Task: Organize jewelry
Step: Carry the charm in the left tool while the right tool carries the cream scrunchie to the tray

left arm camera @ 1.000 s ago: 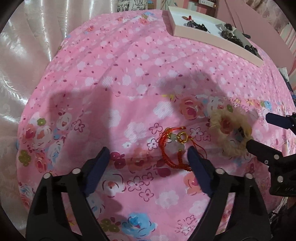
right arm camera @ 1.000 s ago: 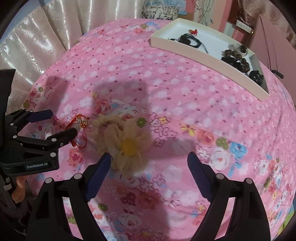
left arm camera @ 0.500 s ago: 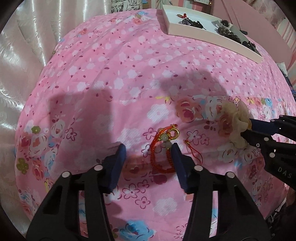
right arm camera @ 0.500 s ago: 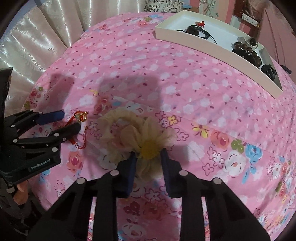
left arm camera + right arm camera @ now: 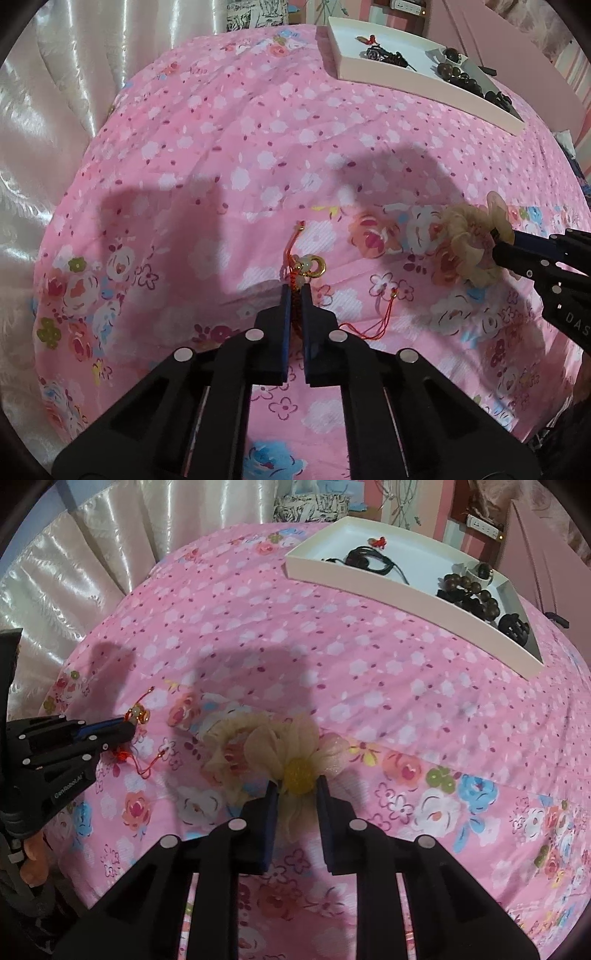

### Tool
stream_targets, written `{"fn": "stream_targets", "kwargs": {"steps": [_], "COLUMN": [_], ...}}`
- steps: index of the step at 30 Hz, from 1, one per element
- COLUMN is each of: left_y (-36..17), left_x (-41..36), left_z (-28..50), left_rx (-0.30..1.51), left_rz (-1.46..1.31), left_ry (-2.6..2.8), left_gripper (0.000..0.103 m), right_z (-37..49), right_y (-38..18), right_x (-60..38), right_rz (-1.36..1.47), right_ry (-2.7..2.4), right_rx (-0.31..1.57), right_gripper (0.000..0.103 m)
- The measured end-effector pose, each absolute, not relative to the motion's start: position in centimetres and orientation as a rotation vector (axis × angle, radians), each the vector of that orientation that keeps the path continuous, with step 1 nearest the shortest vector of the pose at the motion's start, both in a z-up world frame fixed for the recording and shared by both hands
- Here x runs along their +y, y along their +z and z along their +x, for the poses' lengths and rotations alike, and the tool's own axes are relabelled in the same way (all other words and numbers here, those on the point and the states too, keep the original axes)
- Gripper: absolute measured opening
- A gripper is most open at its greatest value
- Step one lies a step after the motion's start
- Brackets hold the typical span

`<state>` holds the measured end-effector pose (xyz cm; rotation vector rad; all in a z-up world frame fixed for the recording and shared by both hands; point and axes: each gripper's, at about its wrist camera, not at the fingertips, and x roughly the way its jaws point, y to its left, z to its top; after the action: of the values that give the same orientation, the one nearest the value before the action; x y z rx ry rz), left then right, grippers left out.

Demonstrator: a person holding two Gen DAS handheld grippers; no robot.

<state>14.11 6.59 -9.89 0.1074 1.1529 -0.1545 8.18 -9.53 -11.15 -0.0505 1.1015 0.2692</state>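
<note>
- Left gripper, jaws wide apart a second ago, now pinches the red cord bracelet on the pink bedspread.
- Right gripper has likewise clamped the cream flower scrunchie at its yellow centre.
- Both pieces look ready for the white tray, far right.

Red cord bracelet with gold ring and pale bead: pinched between left claw pads, tassel cords trailing on bed. Cream flower scrunchie, yellow centre: clamped in right claw. White tray far off holds dark bead bracelets.
</note>
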Motion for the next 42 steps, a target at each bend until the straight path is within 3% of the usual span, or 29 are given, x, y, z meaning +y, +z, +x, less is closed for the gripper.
{"fn": "stream_targets", "kwargs": {"steps": [22,32,42], "left_y": [-2.9,1.3,-1.7], "left_x": [1.4,-3.2,-6.5], "left_z": [20.3,30.7,43.2], "left_rx": [0.978,0.905,0.955], "left_rz": [0.088,0.033,0.012], "left_ry": [-0.237,-0.287,-0.265], "left_gripper": [0.002,0.002,0.002], "right_z": [13.4,21.7,32.4], "right_y": [-6.0,-2.2,-3.4], "right_x": [-18.0,-23.1,-24.4], "right_rz": [0.063,0.136,0.169], "right_ry": [0.152,0.045,-0.026], "right_rx": [0.924,0.820,0.827], "right_gripper": [0.019,0.019,0.019]}}
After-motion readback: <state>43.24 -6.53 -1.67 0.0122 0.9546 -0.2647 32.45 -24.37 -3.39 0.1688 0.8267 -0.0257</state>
